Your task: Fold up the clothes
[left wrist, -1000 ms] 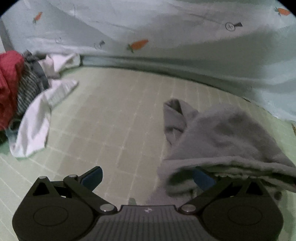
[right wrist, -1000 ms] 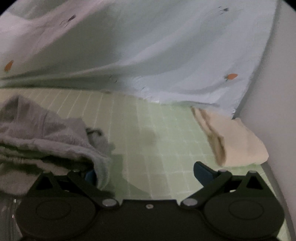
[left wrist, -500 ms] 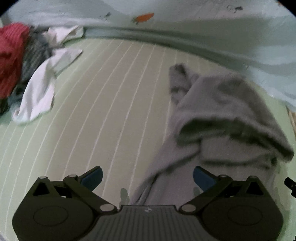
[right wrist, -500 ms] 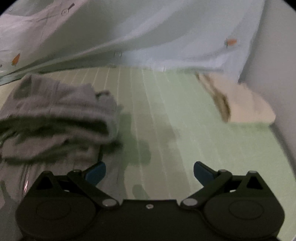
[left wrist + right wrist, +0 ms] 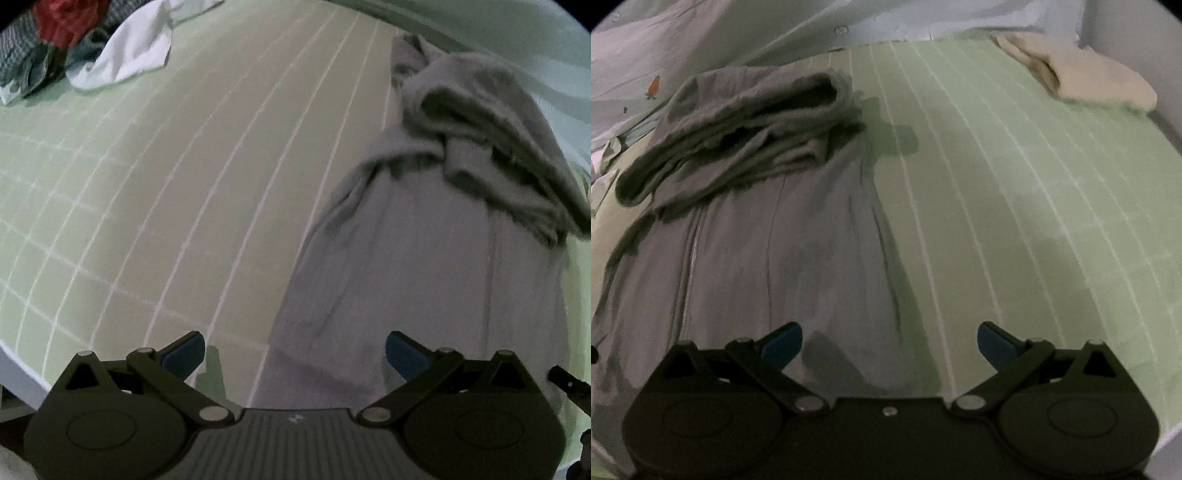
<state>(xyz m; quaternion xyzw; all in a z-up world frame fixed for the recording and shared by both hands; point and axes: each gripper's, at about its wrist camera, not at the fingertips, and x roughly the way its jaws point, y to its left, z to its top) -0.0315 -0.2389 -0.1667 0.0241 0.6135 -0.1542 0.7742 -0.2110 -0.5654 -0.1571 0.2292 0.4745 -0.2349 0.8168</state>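
left gripper (image 5: 294, 350): released, nothing held | right gripper (image 5: 889, 342): released, nothing held | grey garment (image 5: 783, 236): spread on green checked sheet (image 5: 1015, 206), far end bunched

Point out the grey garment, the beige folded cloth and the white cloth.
grey garment (image 5: 783, 258): right wrist view, on its flat spread lower part.
beige folded cloth (image 5: 1100, 77): right wrist view, on its top face.
white cloth (image 5: 133, 55): left wrist view, on its middle.

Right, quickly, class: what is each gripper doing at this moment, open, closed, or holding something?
Left gripper: open, holding nothing, above the grey garment.
Right gripper: open, holding nothing.
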